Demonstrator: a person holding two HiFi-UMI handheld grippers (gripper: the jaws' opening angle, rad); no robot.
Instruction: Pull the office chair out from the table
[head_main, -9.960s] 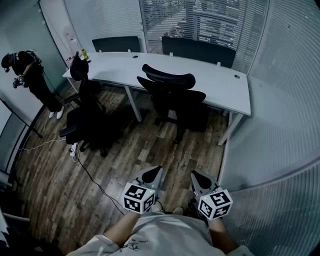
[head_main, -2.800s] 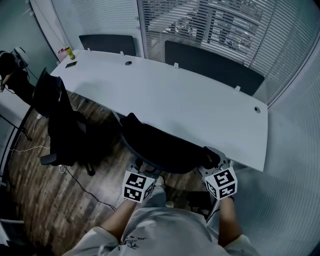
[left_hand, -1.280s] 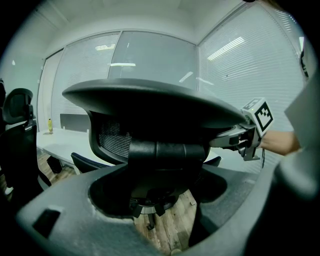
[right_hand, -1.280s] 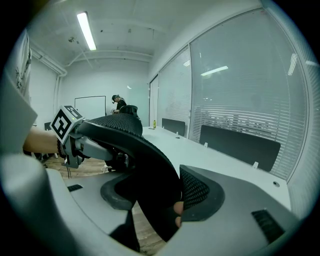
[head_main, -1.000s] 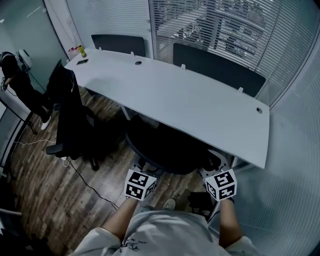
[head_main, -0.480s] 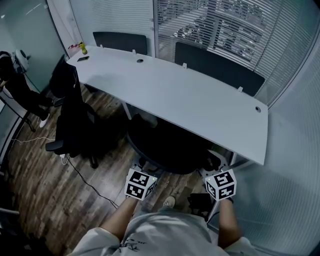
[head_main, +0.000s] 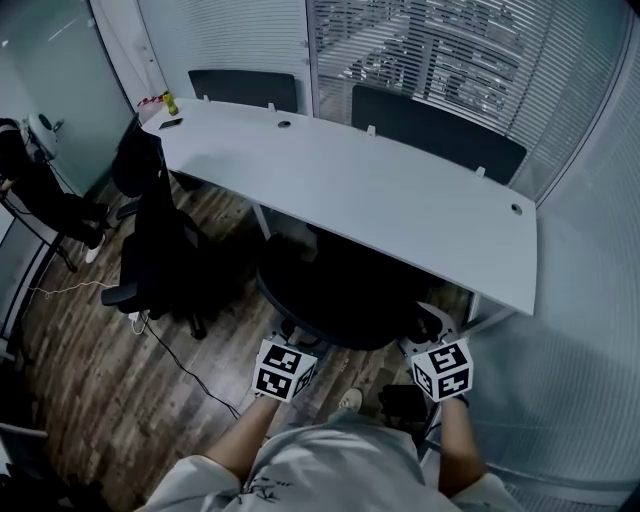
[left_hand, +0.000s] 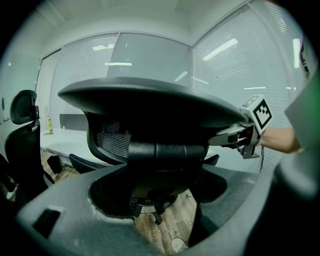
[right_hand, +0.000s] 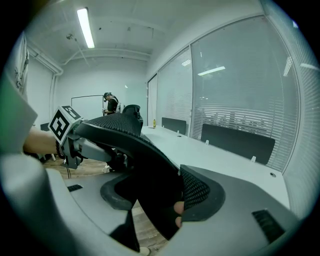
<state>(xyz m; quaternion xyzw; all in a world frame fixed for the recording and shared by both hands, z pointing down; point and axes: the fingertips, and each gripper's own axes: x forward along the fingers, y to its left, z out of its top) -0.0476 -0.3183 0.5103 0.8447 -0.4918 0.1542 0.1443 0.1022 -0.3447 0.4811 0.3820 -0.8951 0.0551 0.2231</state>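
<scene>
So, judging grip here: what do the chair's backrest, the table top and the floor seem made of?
Backrest: black woven mesh, weave visible, in a plastic-looking frame. Table top: smooth matte white, probably laminate. Floor: brown planks with grain and seams; wood or wood-look vinyl, cannot tell.

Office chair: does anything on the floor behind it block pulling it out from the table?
Only the person's own shoe stands directly behind the office chair. The floor cable and the second chair lie off to its left, apart from it.
</scene>
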